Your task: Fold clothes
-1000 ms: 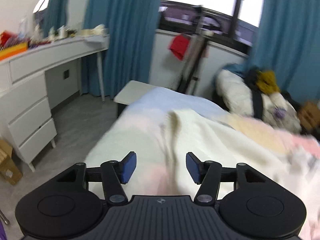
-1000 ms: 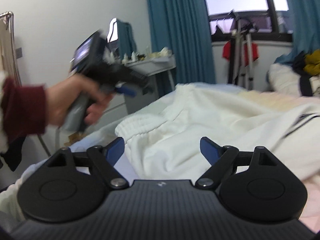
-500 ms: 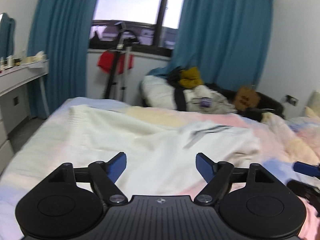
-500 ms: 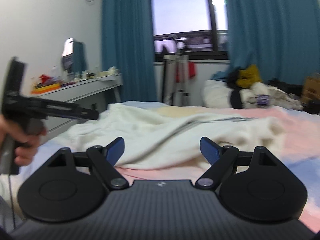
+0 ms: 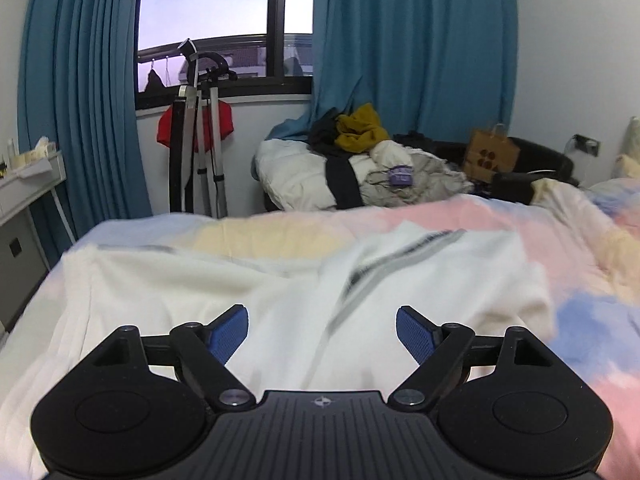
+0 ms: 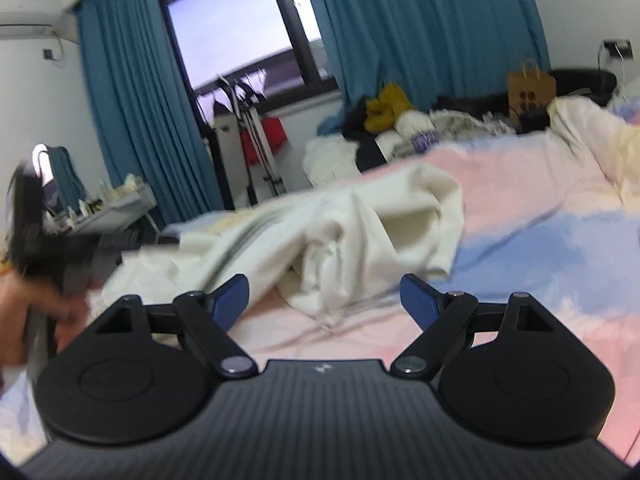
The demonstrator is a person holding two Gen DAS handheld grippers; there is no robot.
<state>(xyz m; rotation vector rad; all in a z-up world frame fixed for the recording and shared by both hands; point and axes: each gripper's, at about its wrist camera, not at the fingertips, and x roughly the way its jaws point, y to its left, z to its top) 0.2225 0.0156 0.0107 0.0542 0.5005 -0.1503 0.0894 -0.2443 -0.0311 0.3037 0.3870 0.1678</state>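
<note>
Pastel bed (image 5: pixel 460 220) under cream garment (image 5: pixel 240 280), possibly trousers; blue curtains (image 5: pixel 400 40) behind; left gripper (image 5: pixel 322 330), right gripper (image 6: pixel 325 300) spread, empty.

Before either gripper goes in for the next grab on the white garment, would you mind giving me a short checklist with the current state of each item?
1. Left gripper empty, blue pads apart: ok.
2. Right gripper empty, pads apart: ok.
3. White garment lying on the bed cover, within view of both cameras: ok.
4. Garment spread flat for folding: not ok; the end near the right gripper is bunched into folds.
5. An edge or corner to grab is clear: cannot tell, both views are motion-blurred.
6. The two grippers apart from each other: ok; the left one shows at the right view's left edge.
</note>
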